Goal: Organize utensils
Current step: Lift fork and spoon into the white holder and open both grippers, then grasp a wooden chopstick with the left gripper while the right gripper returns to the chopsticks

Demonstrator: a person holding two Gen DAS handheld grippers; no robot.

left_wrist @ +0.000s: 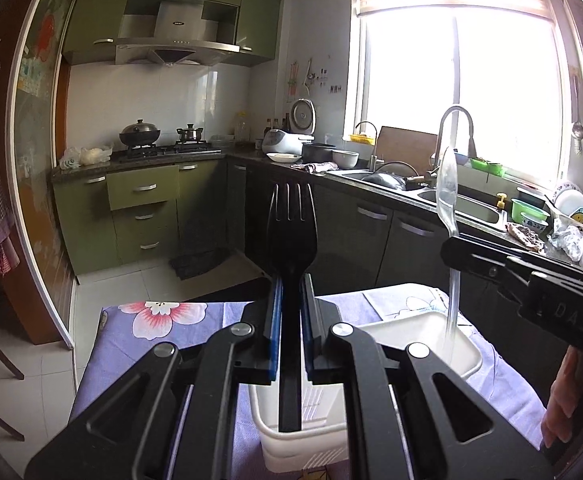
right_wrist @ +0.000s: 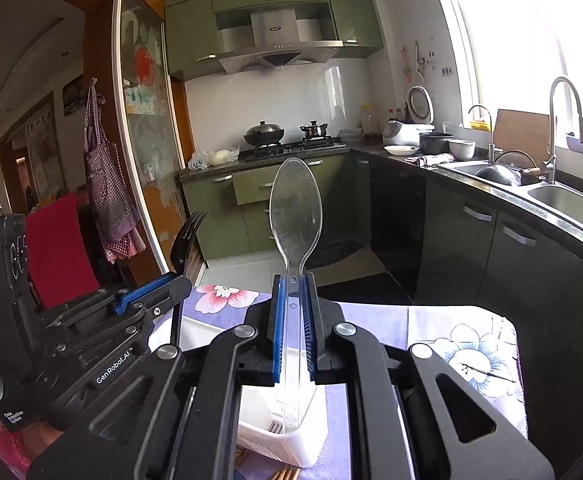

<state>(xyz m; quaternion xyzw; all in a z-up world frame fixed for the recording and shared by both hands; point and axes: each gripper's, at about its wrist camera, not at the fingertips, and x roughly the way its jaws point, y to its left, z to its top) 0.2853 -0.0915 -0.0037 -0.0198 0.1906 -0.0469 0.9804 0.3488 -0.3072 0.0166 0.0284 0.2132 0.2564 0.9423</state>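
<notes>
A: What do the two tongs hold at this moment?

B: The left gripper (left_wrist: pixel 290 332) is closed on the handle of a black fork (left_wrist: pixel 291 232). It stands upright in the centre of the left view, tines up. The right gripper (right_wrist: pixel 291 332) is closed on a clear plastic spoon (right_wrist: pixel 296 216), also upright, bowl up, in the centre of the right view.

A: Why upright, do you think?

B: I judge it is for dropping them handle-first. Both handles point down into the white utensil basket (left_wrist: pixel 465 354), which sits on the table with the floral cloth (left_wrist: pixel 151 320) in the lower part of both frames. The lower end of the fork seems already inside the near wall of the basket; the spoon handle also reaches inside.

A: Are they in the same compartment?

B: That I cannot tell. They stand apart, the spoon toward the right side of the left view.

A: And the next step?

B: Probably to open the fingers and let each one stand in the basket. The spoon is light, so it could tip over.
</notes>
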